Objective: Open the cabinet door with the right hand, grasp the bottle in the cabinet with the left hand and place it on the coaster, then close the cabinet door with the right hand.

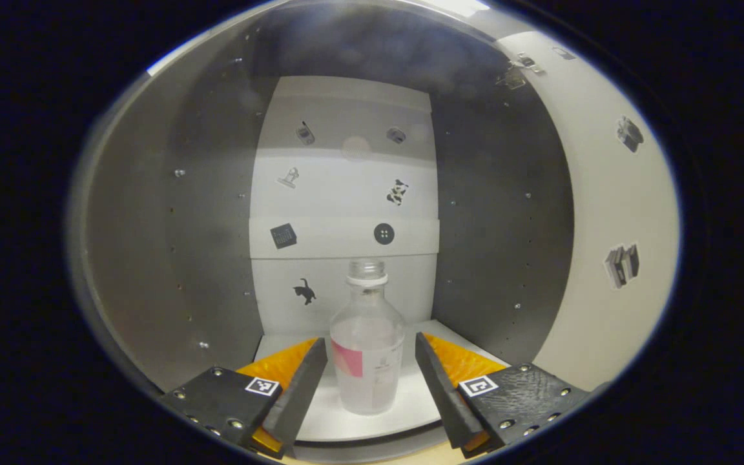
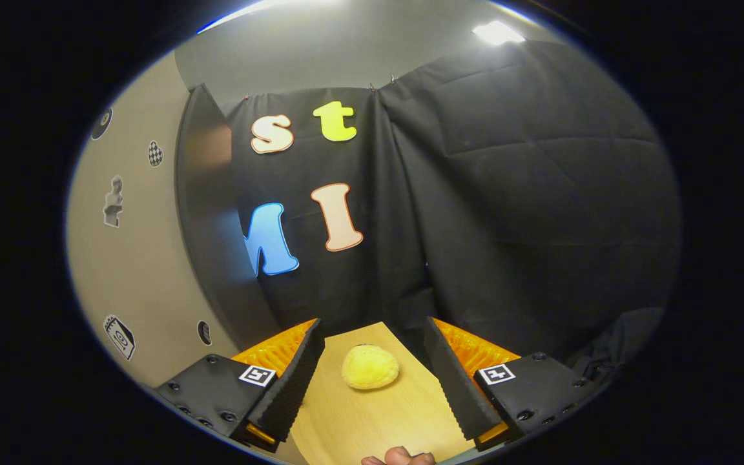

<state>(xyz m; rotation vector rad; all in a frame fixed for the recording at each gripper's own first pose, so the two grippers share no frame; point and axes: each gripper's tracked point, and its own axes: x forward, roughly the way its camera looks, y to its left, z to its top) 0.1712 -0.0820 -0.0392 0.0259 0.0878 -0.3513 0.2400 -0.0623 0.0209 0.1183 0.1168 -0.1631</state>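
While the cabinet door [image 1: 604,213] stands swung open at the right of the left gripper view, the left hand-held gripper [image 1: 371,381] reaches into the cabinet [image 1: 217,258] with its fingers spread wide. Between them, touching neither, a clear bottle [image 1: 367,349] with a white collar and a pink-and-white label stands upright on the pale cabinet floor [image 1: 411,413]. Small stickers dot the white back wall [image 1: 346,187].

Seen in the right gripper view, the right hand-held gripper [image 2: 372,381] is also wide open and holds nothing. It hangs over a wooden surface [image 2: 378,420], where a yellow fuzzy coaster [image 2: 370,367] lies between the fingers but apart from them. A fingertip [image 2: 399,457] shows at the bottom edge.
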